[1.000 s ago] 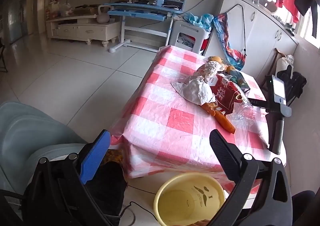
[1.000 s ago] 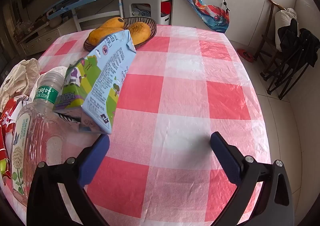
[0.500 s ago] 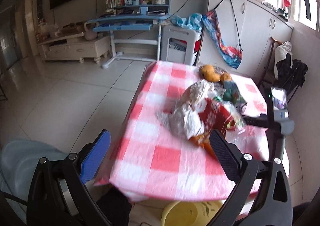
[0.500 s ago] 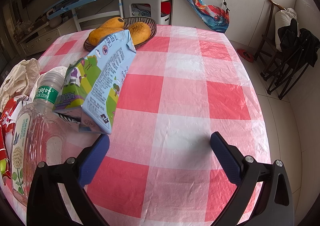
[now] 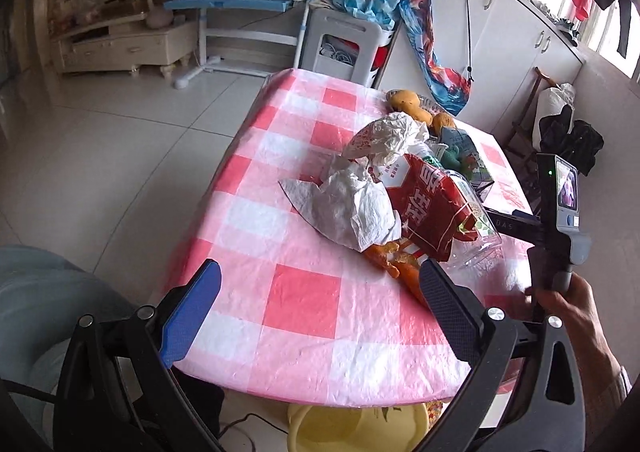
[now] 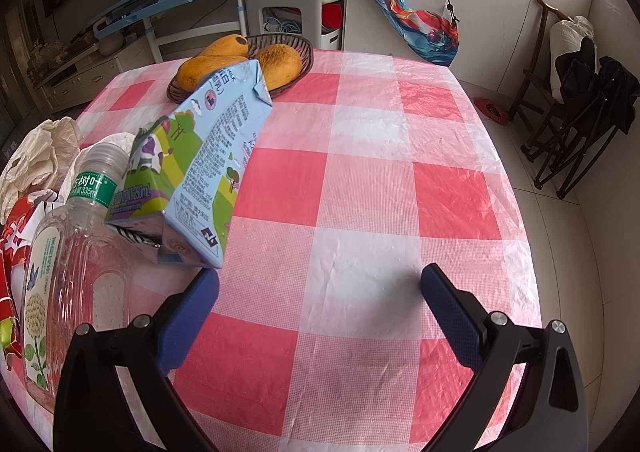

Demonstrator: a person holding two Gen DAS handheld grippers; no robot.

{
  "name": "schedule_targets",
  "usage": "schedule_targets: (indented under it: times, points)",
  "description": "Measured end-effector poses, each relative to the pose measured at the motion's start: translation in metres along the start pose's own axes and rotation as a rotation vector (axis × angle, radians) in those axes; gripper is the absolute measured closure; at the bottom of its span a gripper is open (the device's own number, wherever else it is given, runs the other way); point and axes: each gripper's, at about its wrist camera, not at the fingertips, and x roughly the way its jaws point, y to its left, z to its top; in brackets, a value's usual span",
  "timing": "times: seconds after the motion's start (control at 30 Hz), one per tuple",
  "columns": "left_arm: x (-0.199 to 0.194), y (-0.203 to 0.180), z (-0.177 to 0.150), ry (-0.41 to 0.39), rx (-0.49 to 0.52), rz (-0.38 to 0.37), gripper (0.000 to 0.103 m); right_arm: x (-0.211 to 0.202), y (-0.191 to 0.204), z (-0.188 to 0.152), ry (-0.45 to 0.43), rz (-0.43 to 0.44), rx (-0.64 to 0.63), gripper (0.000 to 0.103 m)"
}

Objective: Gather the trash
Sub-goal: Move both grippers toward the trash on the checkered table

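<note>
Nothing looked collected yet. The crumpled white paper wrapper [image 5: 356, 208], red snack bag [image 5: 424, 208], clear plastic bottle [image 6: 76, 272] and tilted milk carton [image 6: 196, 172] all lay clustered on the pink-checked table [image 6: 380, 192]. The left gripper [image 5: 316, 288] and right gripper [image 6: 320, 292] both gaped wide, empty. A yellow plastic bin [image 5: 340, 428] waited below the table edge.

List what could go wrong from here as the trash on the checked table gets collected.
1. The milk carton lies tilted against the clear bottle; pulling one away may topple or roll the other.
2. The crumpled white wrapper, red snack bag and orange peel overlap, so a grab by the open left tool may scatter pieces.
3. The basket of mangoes stands just behind the carton; the open right tool might knock it.
</note>
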Motion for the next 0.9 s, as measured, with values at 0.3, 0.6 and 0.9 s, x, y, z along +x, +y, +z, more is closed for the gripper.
schedule_targets:
  times: [0.3,0.6,0.9]
  points:
    - [0.005,0.002,0.005,-0.012,-0.004,-0.022,0.007,-0.005,-0.005,-0.009,0.053,0.032,-0.03,0.007]
    - [-0.008,0.0,0.001,-0.071,0.003,-0.046,0.007,-0.139,0.002,-0.036,-0.191,0.123,0.012,0.007]
    - [-0.024,0.016,0.0,-0.149,-0.033,-0.014,0.007,-0.183,0.044,-0.074,-0.374,0.242,-0.05,0.007]
